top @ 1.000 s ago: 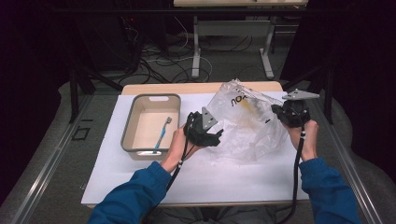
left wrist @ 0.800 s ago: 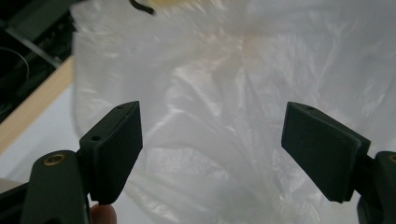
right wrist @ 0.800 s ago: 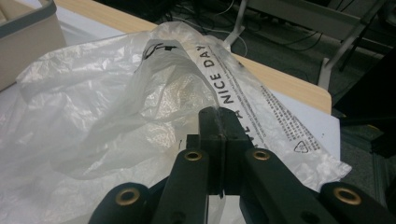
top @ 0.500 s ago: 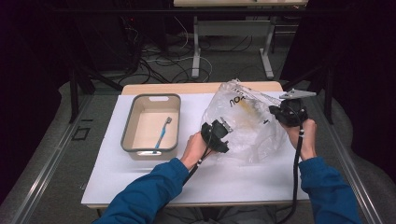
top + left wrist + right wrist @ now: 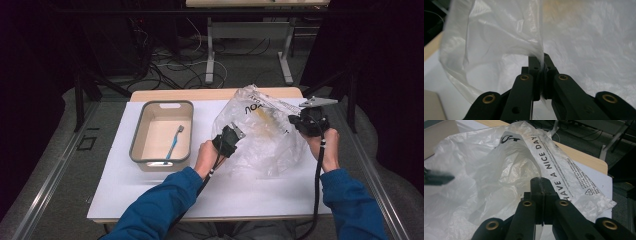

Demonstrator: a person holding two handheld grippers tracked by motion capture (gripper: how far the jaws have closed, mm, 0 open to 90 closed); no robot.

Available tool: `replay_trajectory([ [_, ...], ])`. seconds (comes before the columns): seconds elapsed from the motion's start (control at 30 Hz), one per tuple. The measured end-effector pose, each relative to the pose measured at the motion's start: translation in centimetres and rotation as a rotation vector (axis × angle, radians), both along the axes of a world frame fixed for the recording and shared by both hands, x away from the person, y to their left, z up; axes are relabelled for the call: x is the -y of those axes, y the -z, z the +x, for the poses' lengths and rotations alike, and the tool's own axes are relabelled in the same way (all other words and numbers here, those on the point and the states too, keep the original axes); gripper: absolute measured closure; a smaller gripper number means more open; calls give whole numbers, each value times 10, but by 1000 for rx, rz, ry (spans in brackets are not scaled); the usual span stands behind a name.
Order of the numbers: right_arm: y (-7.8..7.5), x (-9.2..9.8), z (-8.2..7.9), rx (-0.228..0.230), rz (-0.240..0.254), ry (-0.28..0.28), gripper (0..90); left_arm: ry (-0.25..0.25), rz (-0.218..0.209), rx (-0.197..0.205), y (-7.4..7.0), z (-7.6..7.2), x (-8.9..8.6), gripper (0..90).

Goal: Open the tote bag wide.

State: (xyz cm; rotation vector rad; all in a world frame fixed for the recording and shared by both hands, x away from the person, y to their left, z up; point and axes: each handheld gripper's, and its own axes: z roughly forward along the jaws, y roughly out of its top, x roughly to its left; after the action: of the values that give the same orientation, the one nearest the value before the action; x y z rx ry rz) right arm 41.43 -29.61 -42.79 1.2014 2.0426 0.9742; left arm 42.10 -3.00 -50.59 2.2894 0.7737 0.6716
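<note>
A clear plastic bag (image 5: 265,137) with black print lies crumpled on the white table top, with something yellowish showing hazily inside. My left gripper (image 5: 235,134) is at the bag's left edge. Its jaws have just been closing and now pinch a fold of the film (image 5: 541,53); in the left gripper view the left gripper (image 5: 541,62) is shut on it. My right gripper (image 5: 297,122) holds the bag's right edge. In the right gripper view the right gripper (image 5: 541,182) is shut on the film beside the printed strip (image 5: 554,157).
A grey-rimmed beige tray (image 5: 136,142) sits left of the bag with a blue toothbrush (image 5: 173,145) inside. The white sheet (image 5: 150,195) covers a wooden table (image 5: 200,94). Cables and table legs lie on the floor beyond.
My left gripper moved right and down from near the tray to the bag's left edge and closed on the film. The right gripper stayed put, still gripping the bag.
</note>
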Motion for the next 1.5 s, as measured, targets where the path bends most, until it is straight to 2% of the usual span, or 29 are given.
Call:
replay_trajectory([
  [0.03, 0, 0, 0, -1, -2, 1, 900, -5, -12, 6, -7, 2, -3, 898],
  [0.07, -1, 1, 0, 0, -9, 5, 900, -13, -35, 29, -15, 3, -6, 898],
  [0.23, -3, 2, 2, -1, -4, 12, 900, -20, -98, 72, -51, 12, -16, 897],
  [0.27, -5, 3, 2, 1, -5, 13, 900, -25, -109, 93, -57, 13, -18, 898],
  [0.43, -18, 7, 2, 27, -4, 27, 900, -36, -174, 132, -87, 20, -24, 898],
  [0.53, -24, 11, 2, 40, -1, 34, 900, -29, -183, 140, -94, 20, -25, 898],
  [0.73, -13, 9, 1, -9, 1, 27, 892, -7, -187, 122, -94, 17, -23, 898],
  [0.9, -5, -2, -12, -31, 15, 12, 597, 4, -195, 115, -94, 12, -18, 898],
  [0.93, -4, -4, -15, -42, 28, 9, 519, 7, -196, 116, -94, 12, -18, 898],
  [1.03, 1, -11, -22, -89, 9, -19, 337, 6, -201, 117, -94, 10, -17, 898],
  [1.07, 5, -14, -24, -116, 5, -20, 303, 5, -201, 117, -94, 10, -17, 898],
  [1.2, 21, -20, -33, -191, 3, -85, 232, -2, -202, 118, -94, 12, -19, 898],
  [1.27, 31, -24, -35, -232, -13, -100, 237, -2, -200, 114, -93, 13, -19, 898],
  [1.3, 35, -24, -35, -242, -32, -110, 278, -3, -199, 115, -93, 13, -20, 898],
  [1.4, 44, -20, -32, -273, -39, -102, 579, -9, -192, 120, -92, 15, -22, 898],
  [1.43, 46, -18, -30, -273, -38, -85, 693, -13, -195, 113, -91, 16, -23, 898],
  [1.5, 45, -11, -27, -260, -18, -73, 842, -23, -185, 116, -89, 19, -25, 897],
])
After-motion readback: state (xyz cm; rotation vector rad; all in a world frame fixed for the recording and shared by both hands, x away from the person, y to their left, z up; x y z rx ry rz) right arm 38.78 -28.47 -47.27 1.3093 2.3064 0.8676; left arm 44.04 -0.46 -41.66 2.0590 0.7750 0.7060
